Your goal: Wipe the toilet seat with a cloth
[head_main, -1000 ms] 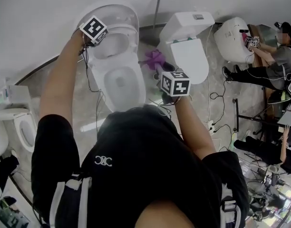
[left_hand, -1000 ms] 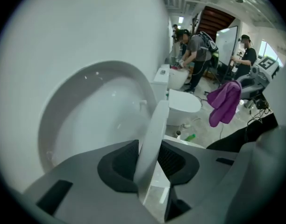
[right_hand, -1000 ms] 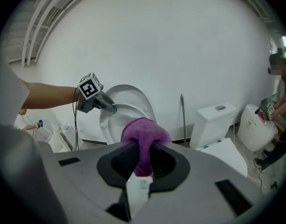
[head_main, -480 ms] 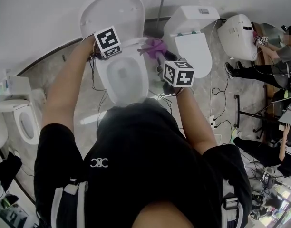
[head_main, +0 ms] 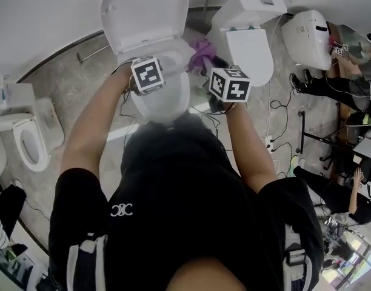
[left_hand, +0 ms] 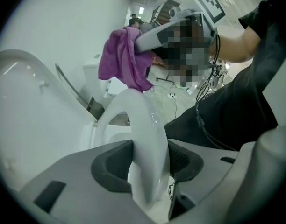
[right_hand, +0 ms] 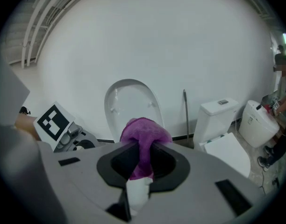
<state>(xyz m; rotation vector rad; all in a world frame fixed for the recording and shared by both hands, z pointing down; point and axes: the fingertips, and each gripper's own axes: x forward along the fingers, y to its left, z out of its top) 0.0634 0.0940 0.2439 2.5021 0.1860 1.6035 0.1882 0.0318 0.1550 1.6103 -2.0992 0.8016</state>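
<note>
The soft terry cloth is bright purple. The glossy ceramic toilet is plain white, and its curved plastic seat is the same white. The left cube and the right cube carry black-and-white square patterns. The person's short-sleeved shirt is black with a small white emblem. The stone floor is grey and mottled.

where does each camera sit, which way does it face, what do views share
Left gripper view: rides the left gripper, facing along its jaws, which have just been opening astride the white toilet seat; shows the black-shirted torso.
Right gripper view: rides the right gripper, facing the raised white toilet lid past the purple cloth its jaws clamp; shows the left gripper.
Head view: on the head, looking steeply down at the seat; shows torso, arms, both grippers.
Shared: all three show the cloth.
</note>
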